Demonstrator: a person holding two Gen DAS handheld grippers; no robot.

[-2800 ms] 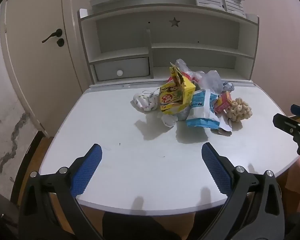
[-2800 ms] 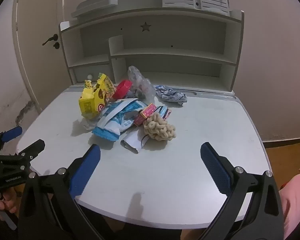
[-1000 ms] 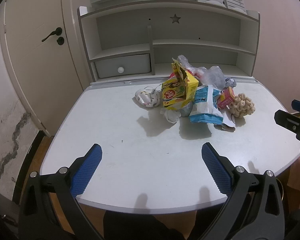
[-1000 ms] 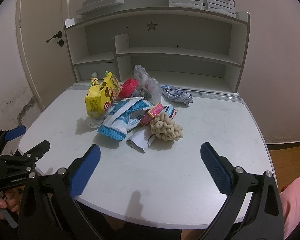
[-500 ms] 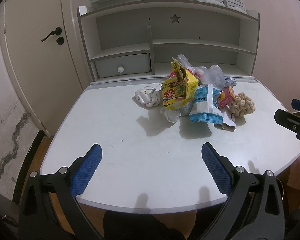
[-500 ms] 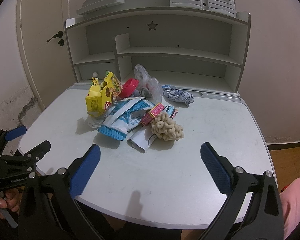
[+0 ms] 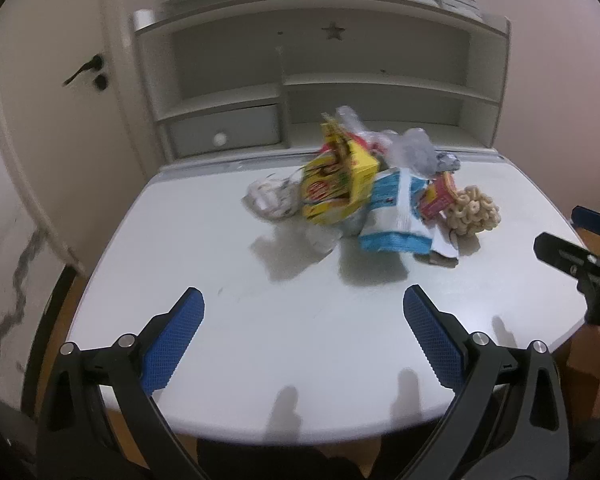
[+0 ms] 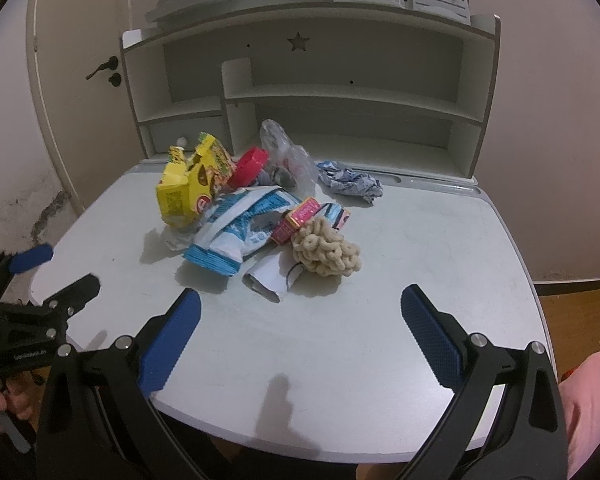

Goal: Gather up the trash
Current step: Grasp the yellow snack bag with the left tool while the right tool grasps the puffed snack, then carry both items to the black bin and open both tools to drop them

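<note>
White desk [image 8: 440, 240] — front edge bare

The left hand-held gripper [image 7: 302, 340] hangs wide apart over the desk [image 7: 260, 300], short of the trash pile [image 7: 372, 196].

White desk [image 8: 440, 240] w/ hutch [image 8: 340, 92], door [image 7: 60, 120].

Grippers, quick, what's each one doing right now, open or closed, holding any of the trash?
Left gripper: open, holding nothing, short of the trash pile.
Right gripper: open, holding nothing, also short of the pile.
</note>
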